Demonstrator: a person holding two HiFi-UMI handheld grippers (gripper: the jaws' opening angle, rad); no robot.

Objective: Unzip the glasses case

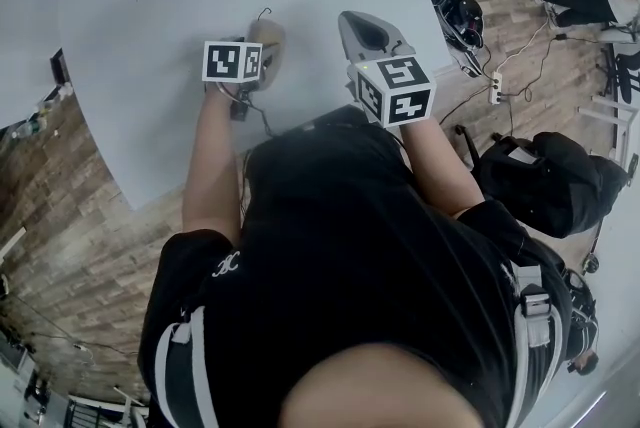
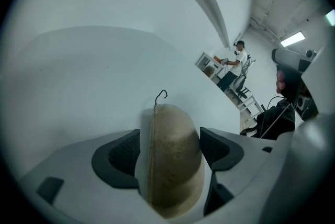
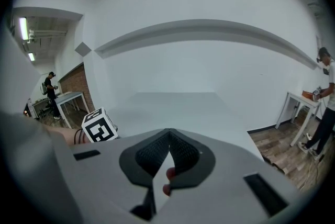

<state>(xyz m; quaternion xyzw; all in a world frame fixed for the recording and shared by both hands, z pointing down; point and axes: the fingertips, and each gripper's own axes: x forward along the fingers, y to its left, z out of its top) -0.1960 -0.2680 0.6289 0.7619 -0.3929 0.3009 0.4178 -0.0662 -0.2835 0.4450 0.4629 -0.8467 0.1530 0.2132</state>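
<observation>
The left tongs (image 2: 170,149) stand open astride the tan glasses case (image 2: 175,176), which lies on the white surface (image 2: 78,76). The right tongs (image 3: 168,152), just to its right, are closed and empty. Step in hand: bracing the case. Next, the left tongs likely clamp it; the right open for the zipper pull (image 2: 160,96) at its far end.

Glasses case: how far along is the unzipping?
Done: nothing; the case looks zipped shut on the table, pull at its far end. In hand: the left gripper, open, straddles the case without clamping. The right gripper is shut and empty. Still to do: clamp, catch the pull, unzip.
</observation>
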